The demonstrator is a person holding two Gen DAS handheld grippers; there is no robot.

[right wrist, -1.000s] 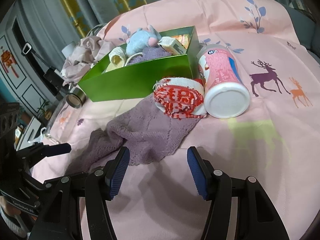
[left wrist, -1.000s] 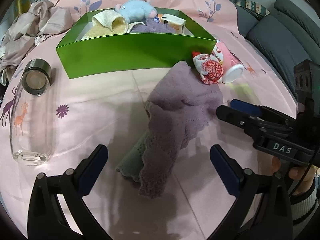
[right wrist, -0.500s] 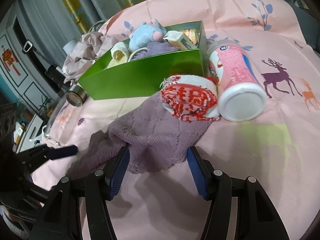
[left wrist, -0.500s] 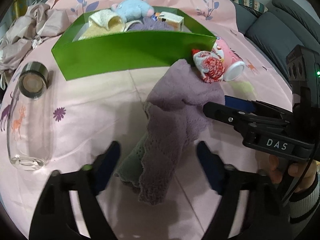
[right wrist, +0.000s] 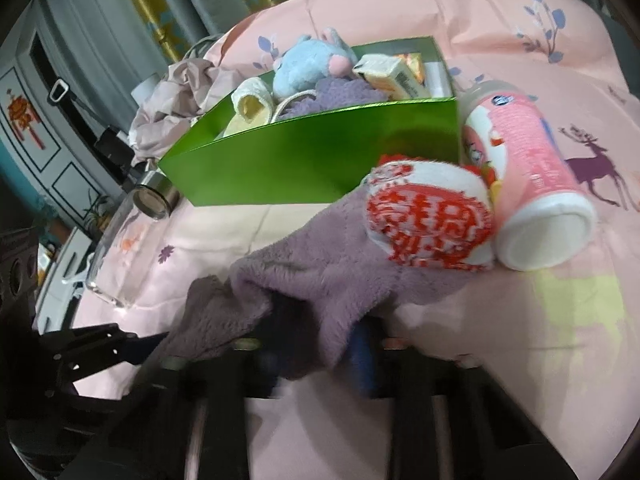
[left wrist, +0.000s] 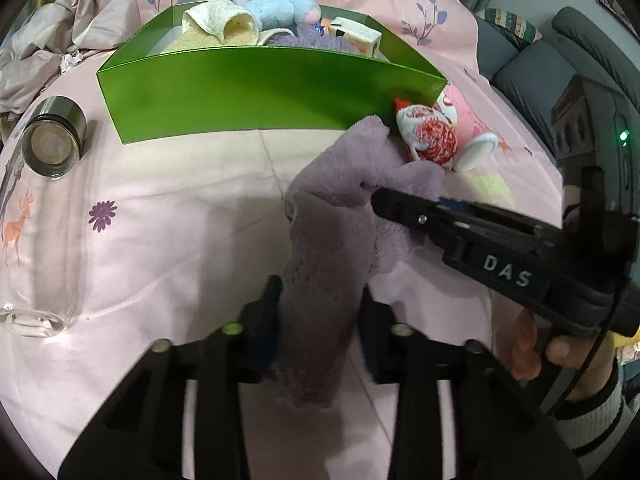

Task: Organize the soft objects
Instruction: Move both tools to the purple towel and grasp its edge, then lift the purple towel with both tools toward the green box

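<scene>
With both pairs of fingers clenched on the purple fleece towel (left wrist: 320, 264), left gripper (left wrist: 318, 320) pinches its near end, right gripper (right wrist: 320, 344) its side, likely to lift it clear. Plush, limp pile; far corner touches rolled red-and-white cloth (right wrist: 430, 220) beside glossy green box (left wrist: 256, 92).

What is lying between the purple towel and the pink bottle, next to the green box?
A rolled red-and-white cloth lies there, resting on the purple towel and against the pink bottle, beside the green box. The right wrist view shows it best.
</scene>
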